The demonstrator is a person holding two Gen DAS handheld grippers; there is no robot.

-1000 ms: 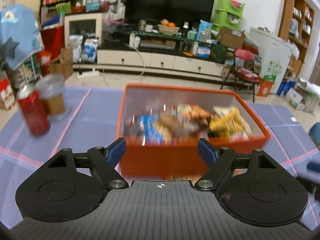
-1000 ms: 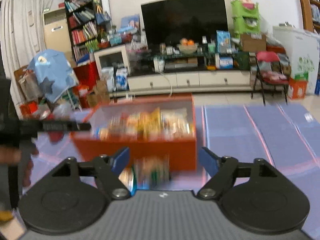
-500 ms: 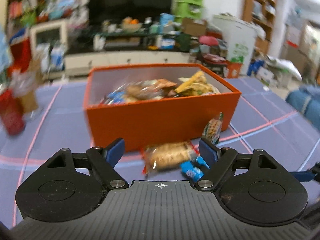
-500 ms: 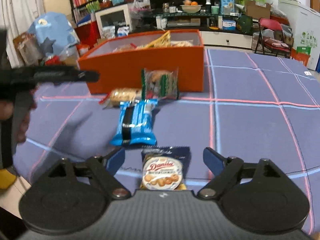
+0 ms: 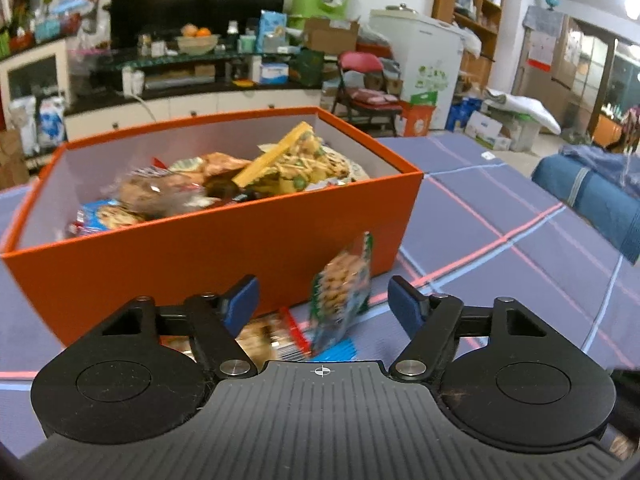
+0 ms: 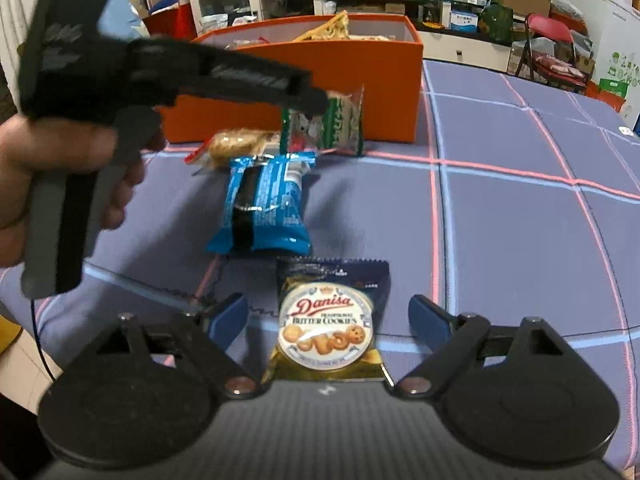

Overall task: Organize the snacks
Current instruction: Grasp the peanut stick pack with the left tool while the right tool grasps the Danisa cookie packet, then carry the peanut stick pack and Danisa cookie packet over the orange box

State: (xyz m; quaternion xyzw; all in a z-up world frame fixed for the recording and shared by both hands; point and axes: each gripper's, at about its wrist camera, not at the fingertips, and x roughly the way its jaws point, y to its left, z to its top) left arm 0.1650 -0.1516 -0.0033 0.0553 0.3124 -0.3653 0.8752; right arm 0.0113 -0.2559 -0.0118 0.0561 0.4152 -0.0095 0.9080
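Observation:
An orange box [image 5: 224, 252] full of snack packets stands on the purple checked cloth. A green-edged cookie packet [image 5: 344, 280] leans against its front wall. It stands between the fingers of my left gripper [image 5: 324, 302], whose jaws are closing; the pads do not touch it. A clear biscuit packet [image 5: 268, 336] lies below them. In the right wrist view my right gripper [image 6: 328, 316] is open around a Danisa butter cookie packet [image 6: 328, 320] without touching it. Beyond lie a blue packet [image 6: 266, 208], the biscuit packet [image 6: 240, 144] and the green-edged packet [image 6: 340, 124], with the left gripper [image 6: 316, 102] at it.
A person's hand [image 6: 60, 168] holds the left gripper at the left of the right wrist view. The cloth's near left edge [image 6: 24, 320] drops off there. A folded blue cloth [image 5: 592, 196] lies at the far right. Bare cloth [image 6: 520, 240] spreads right of the packets.
My left gripper has come down and in towards the green-edged packet at the box front, and its jaws have narrowed. My right gripper has sunk over the Danisa packet and then held still.

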